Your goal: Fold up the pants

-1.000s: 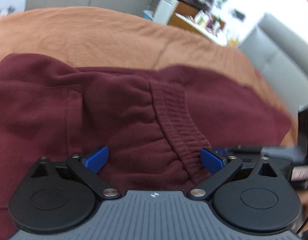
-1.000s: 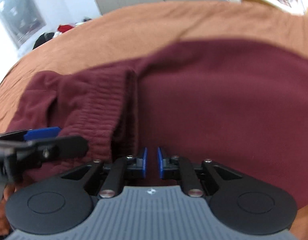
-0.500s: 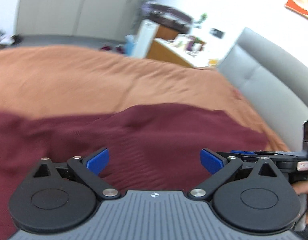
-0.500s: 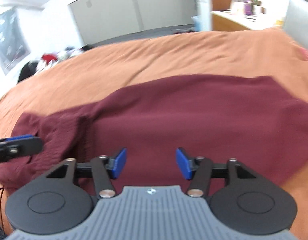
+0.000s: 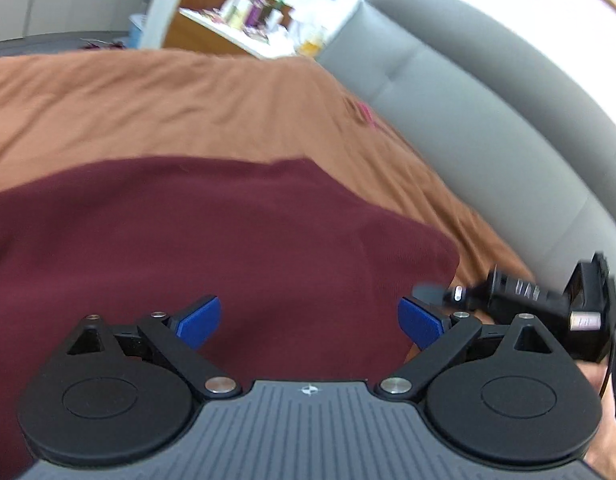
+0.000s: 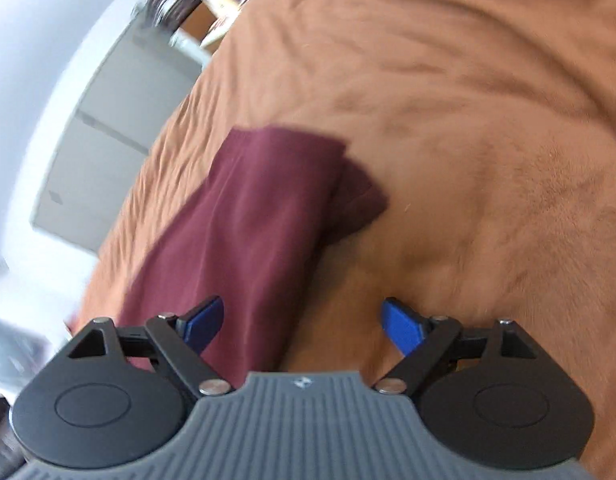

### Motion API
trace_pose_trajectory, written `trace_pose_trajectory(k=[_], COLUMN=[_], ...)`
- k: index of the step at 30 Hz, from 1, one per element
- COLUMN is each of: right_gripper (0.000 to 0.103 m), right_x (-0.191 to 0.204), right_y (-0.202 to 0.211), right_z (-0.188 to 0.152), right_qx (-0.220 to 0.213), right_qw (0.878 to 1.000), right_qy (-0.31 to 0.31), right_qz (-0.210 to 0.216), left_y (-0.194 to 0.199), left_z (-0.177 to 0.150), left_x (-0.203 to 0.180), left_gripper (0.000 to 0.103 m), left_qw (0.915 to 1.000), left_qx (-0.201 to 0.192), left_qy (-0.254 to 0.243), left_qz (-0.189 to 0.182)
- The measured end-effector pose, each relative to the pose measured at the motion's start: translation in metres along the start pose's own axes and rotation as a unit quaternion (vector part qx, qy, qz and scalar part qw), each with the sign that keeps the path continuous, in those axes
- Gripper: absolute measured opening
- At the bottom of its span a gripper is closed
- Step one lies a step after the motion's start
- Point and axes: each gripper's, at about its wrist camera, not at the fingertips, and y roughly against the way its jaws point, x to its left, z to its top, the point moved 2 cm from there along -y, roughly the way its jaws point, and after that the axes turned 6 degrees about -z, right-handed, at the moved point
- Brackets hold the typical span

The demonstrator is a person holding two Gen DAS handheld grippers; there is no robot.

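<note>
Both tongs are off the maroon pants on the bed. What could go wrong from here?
1. The right tongs are opening, empty, half over the pants and half over the bedspread; closing here may pinch bedspread too.
2. The lower layer pokes out at the far end, so another fold may come out uneven.

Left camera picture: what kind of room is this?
Most likely a bedroom. The pants lie on a bed's orange cover, with a grey padded headboard and a cluttered dresser behind.
</note>
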Motion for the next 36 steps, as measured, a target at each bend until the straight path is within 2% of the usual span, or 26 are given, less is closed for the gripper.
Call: trace_pose_trajectory(k=[3, 6, 9, 10, 12, 15, 17, 18, 19, 21, 24, 27, 30, 32, 34, 36], right_gripper=[0.084, 0.082, 0.030, 0.027, 0.024, 0.025, 0.035, 0.046, 0.052, 0.053, 0.053, 0.053, 0.055, 0.050, 0.016, 0.015], right_x=[-0.008, 0.001, 0.017, 0.021, 0.029, 0.055, 0.061, 0.058, 0.055, 0.044, 0.026, 0.024, 0.030, 0.034, 0.033, 0.025], right_y=[-0.011, -0.026, -0.034, -0.037, -0.035, -0.028, -0.024, -0.026, -0.031, -0.043, -0.041, -0.041, -0.044, -0.046, -0.045, -0.044], right_z=[0.012, 0.025, 0.044, 0.053, 0.062, 0.072, 0.068, 0.065, 0.064, 0.056, 0.044, 0.039, 0.037, 0.034, 0.030, 0.029], right_qx=[-0.023, -0.036, -0.062, -0.052, -0.044, -0.052, -0.057, -0.055, -0.047, -0.030, -0.036, -0.034, -0.038, -0.043, -0.048, -0.051], right_qw=[0.998, 0.998, 0.997, 0.997, 0.995, 0.994, 0.993, 0.995, 0.996, 0.998, 0.998, 0.999, 0.999, 0.998, 0.998, 0.997], right_qy=[-0.042, -0.040, -0.024, -0.024, -0.027, 0.044, 0.065, 0.065, 0.064, 0.055, 0.036, 0.025, 0.029, 0.036, 0.039, 0.006], right_qz=[0.029, 0.031, 0.035, 0.052, 0.083, 0.089, 0.084, 0.059, 0.035, 0.002, 0.024, 0.029, 0.024, 0.016, 0.026, 0.049], left_y=[-0.023, -0.030, -0.029, -0.029, -0.029, -0.028, -0.030, -0.031, -0.031, -0.029, -0.020, -0.014, -0.038, -0.066, -0.094, -0.107], left_z=[-0.004, -0.008, -0.007, -0.006, -0.003, -0.003, -0.004, -0.003, -0.003, -0.002, 0.003, 0.017, 0.038, 0.047, 0.052, 0.056], left_x=[0.002, 0.007, 0.011, 0.011, 0.013, 0.015, 0.017, 0.018, 0.018, 0.016, 0.014, 0.012, 0.018, 0.029, 0.040, 0.042], left_gripper=[0.103, 0.103, 0.103, 0.103, 0.103, 0.103, 0.103, 0.103, 0.103, 0.103, 0.103, 0.103, 0.103, 0.103, 0.103, 0.103], left_qw=[0.9998, 0.9999, 0.9997, 0.9996, 0.9996, 0.9997, 0.9996, 0.9996, 0.9997, 0.9998, 0.9992, 0.9963, 0.9944, 0.9953, 0.9958, 0.9977], left_qx=[0.015, 0.012, 0.023, 0.026, 0.027, 0.020, 0.020, 0.019, 0.016, 0.008, -0.023, -0.065, -0.037, -0.015, 0.015, 0.009], left_qy=[0.008, 0.007, -0.004, -0.007, -0.005, 0.007, 0.013, 0.013, 0.012, 0.013, 0.026, 0.029, 0.046, 0.052, 0.062, 0.041], left_qz=[0.006, 0.004, -0.001, -0.003, -0.007, -0.012, -0.013, -0.013, -0.013, -0.013, -0.021, -0.049, -0.087, -0.080, -0.065, -0.053])
